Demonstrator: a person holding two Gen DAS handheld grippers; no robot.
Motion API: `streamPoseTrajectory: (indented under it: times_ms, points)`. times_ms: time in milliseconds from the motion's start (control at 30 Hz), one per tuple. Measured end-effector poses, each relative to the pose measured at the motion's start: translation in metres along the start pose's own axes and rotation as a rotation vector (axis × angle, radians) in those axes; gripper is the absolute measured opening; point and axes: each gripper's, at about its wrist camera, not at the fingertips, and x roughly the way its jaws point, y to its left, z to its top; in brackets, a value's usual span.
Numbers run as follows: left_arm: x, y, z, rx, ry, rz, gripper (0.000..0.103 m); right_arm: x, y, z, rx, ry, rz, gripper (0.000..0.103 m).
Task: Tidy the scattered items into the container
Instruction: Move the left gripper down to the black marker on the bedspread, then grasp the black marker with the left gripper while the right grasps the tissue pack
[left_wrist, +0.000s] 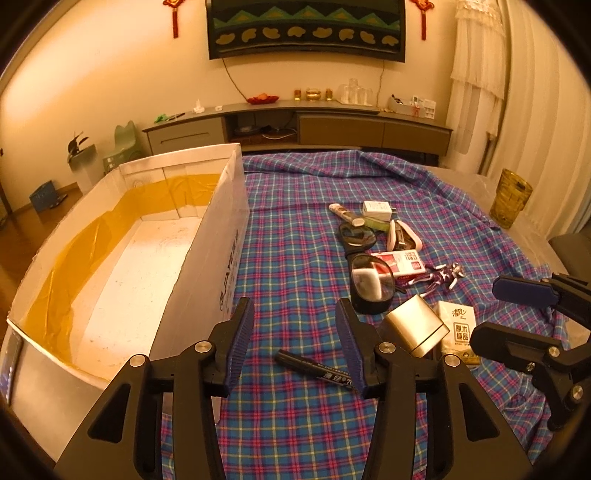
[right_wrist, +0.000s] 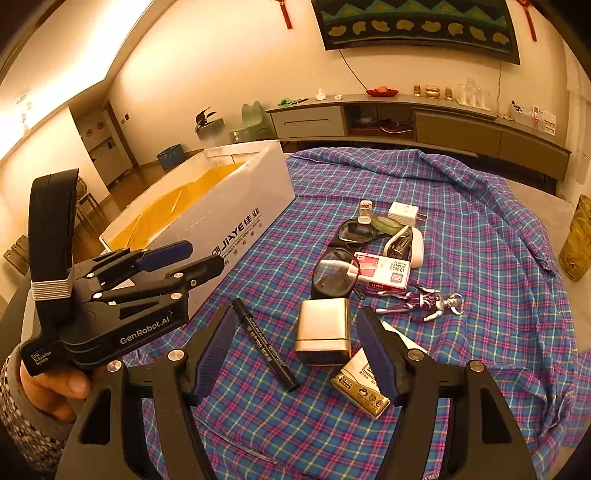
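Observation:
A white box (left_wrist: 221, 236) lined with yellow tape stands at the left, empty inside; it also shows in the right wrist view (right_wrist: 236, 221). Scattered on the plaid cloth lie a black marker (left_wrist: 314, 371) (right_wrist: 264, 347), a metal case (left_wrist: 415, 325) (right_wrist: 323, 330), a tissue pack (left_wrist: 458, 325), a gold cigarette pack (right_wrist: 360, 391), black glasses (left_wrist: 369, 284) (right_wrist: 334, 275), a red-white staple box (right_wrist: 384, 273), a purple figure (right_wrist: 424, 304), a stapler (right_wrist: 404, 242) and a charger (right_wrist: 404, 212). My left gripper (left_wrist: 295, 343) is open above the marker. My right gripper (right_wrist: 295, 354) is open around the marker and the case.
The blue plaid cloth (left_wrist: 295, 424) covers the table and is bunched at the far right. An amber glass (left_wrist: 511, 199) stands at the right edge. A TV cabinet (left_wrist: 295, 125) runs along the far wall.

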Motion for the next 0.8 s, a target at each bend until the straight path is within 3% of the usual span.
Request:
streamPoseTrajectory:
  times_ms: [167, 500, 667, 800]
  points:
    - [0.005, 0.004, -0.008, 0.004, 0.030, -0.014, 0.049, 0.000, -0.015, -0.006, 0.012, 0.023, -0.009, 0.073]
    - [0.034, -0.011, -0.024, -0.001, 0.174, -0.154, 0.049, 0.013, -0.056, -0.025, 0.129, 0.115, -0.037, 0.075]
    - [0.057, -0.020, -0.034, -0.010, 0.256, -0.173, 0.050, 0.037, -0.058, -0.035, 0.104, 0.184, -0.065, 0.076]
    - [0.068, -0.025, -0.040, -0.012, 0.276, -0.170, 0.055, 0.059, -0.054, -0.041, 0.097, 0.224, -0.073, 0.076]
